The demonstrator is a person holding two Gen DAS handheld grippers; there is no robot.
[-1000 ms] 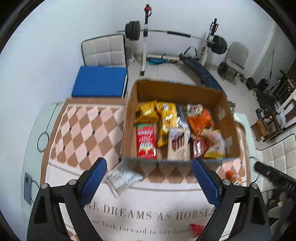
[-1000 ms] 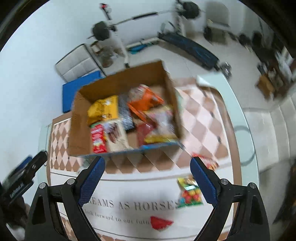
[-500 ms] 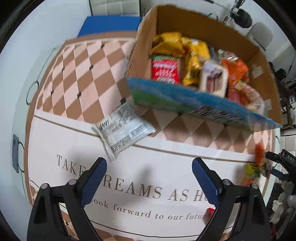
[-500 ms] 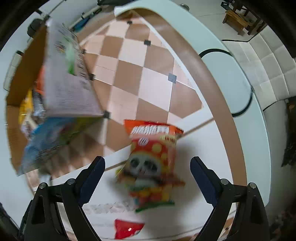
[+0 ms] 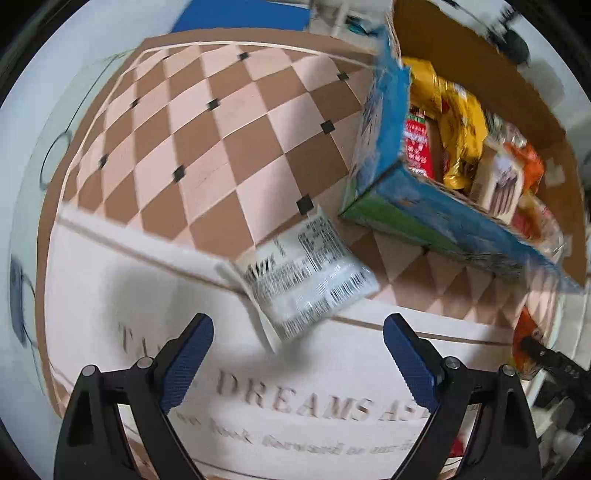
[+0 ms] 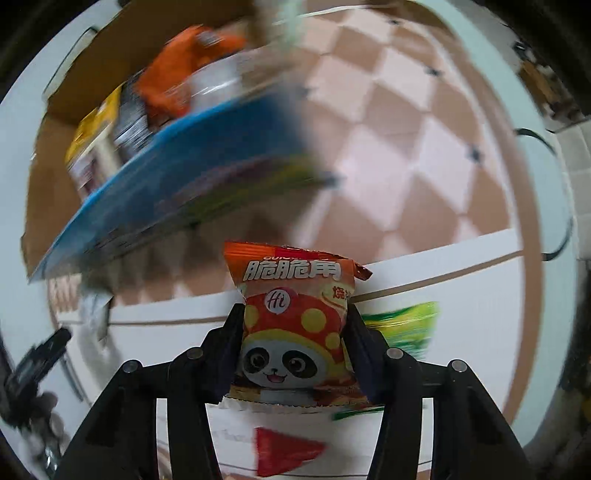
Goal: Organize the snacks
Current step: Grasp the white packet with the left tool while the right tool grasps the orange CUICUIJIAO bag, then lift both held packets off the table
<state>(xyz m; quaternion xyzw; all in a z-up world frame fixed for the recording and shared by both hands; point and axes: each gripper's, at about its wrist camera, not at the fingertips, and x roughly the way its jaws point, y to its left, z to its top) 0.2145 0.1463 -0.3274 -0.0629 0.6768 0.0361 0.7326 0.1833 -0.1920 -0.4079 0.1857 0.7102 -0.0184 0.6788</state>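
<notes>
Between right tongs (image 6: 293,347): panda snack bag (image 6: 295,325).

a pale, round-edged counter (image 5: 26,155) carries a cloth (image 5: 229,122) checked in brown and pink, with a white band of printed lettering near the camera. far left beyond the counter sits a blue cushion (image 5: 243,14). to the far right lies pale tiled floor (image 6: 576,155). light is bright and even.
</notes>
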